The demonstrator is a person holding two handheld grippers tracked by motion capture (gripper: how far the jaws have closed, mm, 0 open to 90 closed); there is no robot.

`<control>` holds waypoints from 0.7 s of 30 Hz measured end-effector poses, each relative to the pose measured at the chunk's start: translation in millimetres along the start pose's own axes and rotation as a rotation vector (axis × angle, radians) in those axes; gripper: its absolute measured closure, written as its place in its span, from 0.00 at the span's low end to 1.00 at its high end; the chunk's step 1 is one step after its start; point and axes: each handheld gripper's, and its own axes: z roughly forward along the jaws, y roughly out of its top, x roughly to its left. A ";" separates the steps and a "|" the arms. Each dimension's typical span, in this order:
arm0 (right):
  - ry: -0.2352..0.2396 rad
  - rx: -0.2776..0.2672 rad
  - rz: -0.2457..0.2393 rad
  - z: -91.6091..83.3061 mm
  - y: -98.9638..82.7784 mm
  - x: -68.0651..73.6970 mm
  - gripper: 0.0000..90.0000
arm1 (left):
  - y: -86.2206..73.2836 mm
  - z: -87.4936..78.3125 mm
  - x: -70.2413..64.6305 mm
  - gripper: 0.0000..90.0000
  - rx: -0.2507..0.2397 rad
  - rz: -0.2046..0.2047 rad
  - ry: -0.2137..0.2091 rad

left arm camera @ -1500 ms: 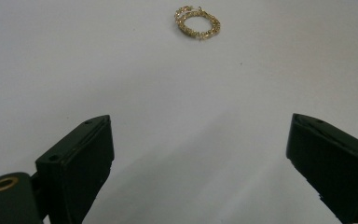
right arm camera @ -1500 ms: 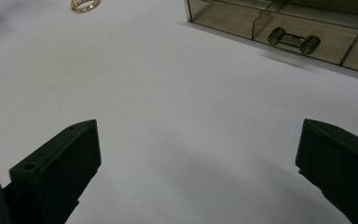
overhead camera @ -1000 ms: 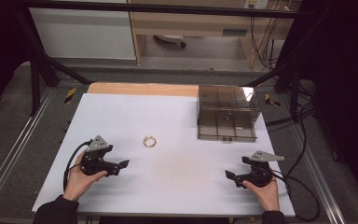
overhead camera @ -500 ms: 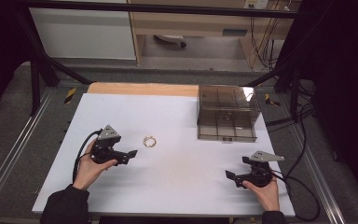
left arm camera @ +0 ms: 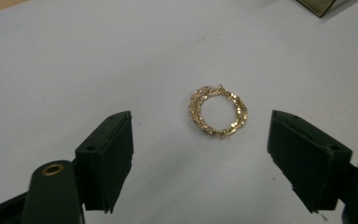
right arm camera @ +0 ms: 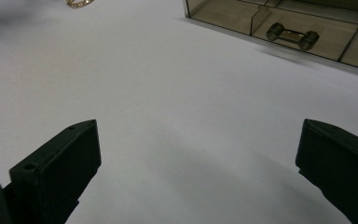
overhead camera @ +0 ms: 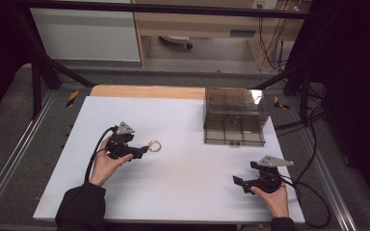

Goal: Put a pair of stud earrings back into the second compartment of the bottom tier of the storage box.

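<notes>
Ring (left arm camera: 217,111) centred between left claw (left arm camera: 200,161) jaws, untouched.

High view overhead facing forward-down, gripper views low, close, sharing white table (overhead camera: 188,183)

A ring (overhead camera: 154,146) lies mid-counter (overhead camera: 183,202), just ahead of the left tongs (overhead camera: 144,149); a box (overhead camera: 234,116) sits far right, behind the right tongs (overhead camera: 237,181).

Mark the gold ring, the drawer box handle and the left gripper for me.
gold ring (left arm camera: 217,111): left gripper view, on its band.
drawer box handle (right arm camera: 292,35): right gripper view, mid bar.
left gripper (overhead camera: 142,149): high view, between its fingertips.
</notes>
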 end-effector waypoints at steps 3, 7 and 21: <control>0.000 -0.003 0.002 -0.2 0.1 -0.1 0.01 | 2.8 6.4 -0.9 0.29 0.010 0.002 -0.001; 0.001 0.000 0.001 -0.1 0.0 -0.1 0.01 | 5.2 15.1 -1.1 0.37 0.011 -0.004 0.010; 0.003 -0.002 0.001 -0.2 -0.1 -0.2 0.01 | 7.0 46.6 1.5 0.58 0.055 -0.018 0.024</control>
